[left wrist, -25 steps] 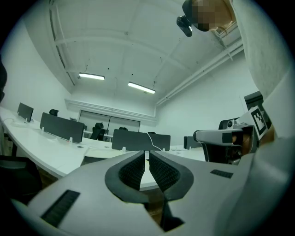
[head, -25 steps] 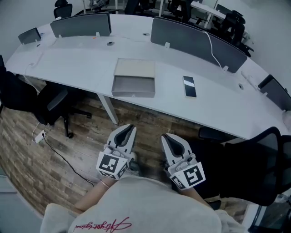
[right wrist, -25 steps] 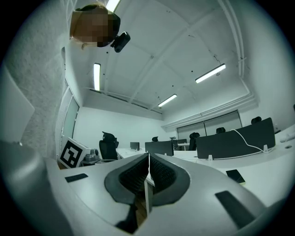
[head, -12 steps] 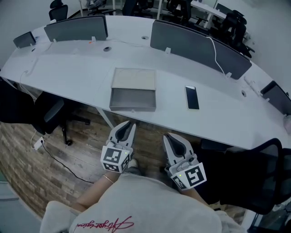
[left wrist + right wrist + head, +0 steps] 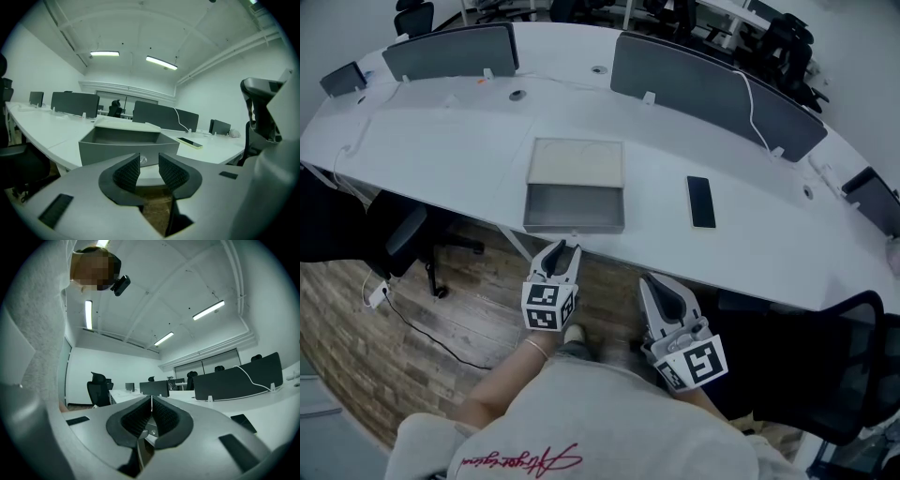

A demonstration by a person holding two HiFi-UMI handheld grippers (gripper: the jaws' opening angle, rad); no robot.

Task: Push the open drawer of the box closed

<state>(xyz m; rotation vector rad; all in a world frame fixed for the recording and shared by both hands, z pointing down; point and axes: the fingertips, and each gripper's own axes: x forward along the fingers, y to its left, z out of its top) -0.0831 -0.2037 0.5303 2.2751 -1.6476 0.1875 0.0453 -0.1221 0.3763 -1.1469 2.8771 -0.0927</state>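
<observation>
Since a second ago, the left gripper point(image 5: 562, 249) has moved up the frame to the table point(image 5: 441, 159) edge, just below the one open drawer point(image 5: 574, 208) at frame centre. Its jaws have just been opening and stand half apart, empty. One box point(image 5: 577, 161) sits behind the drawer, with one phone point(image 5: 701, 202) to its right. Lower centre-right, the right gripper point(image 5: 659, 286) is closed on nothing.
</observation>
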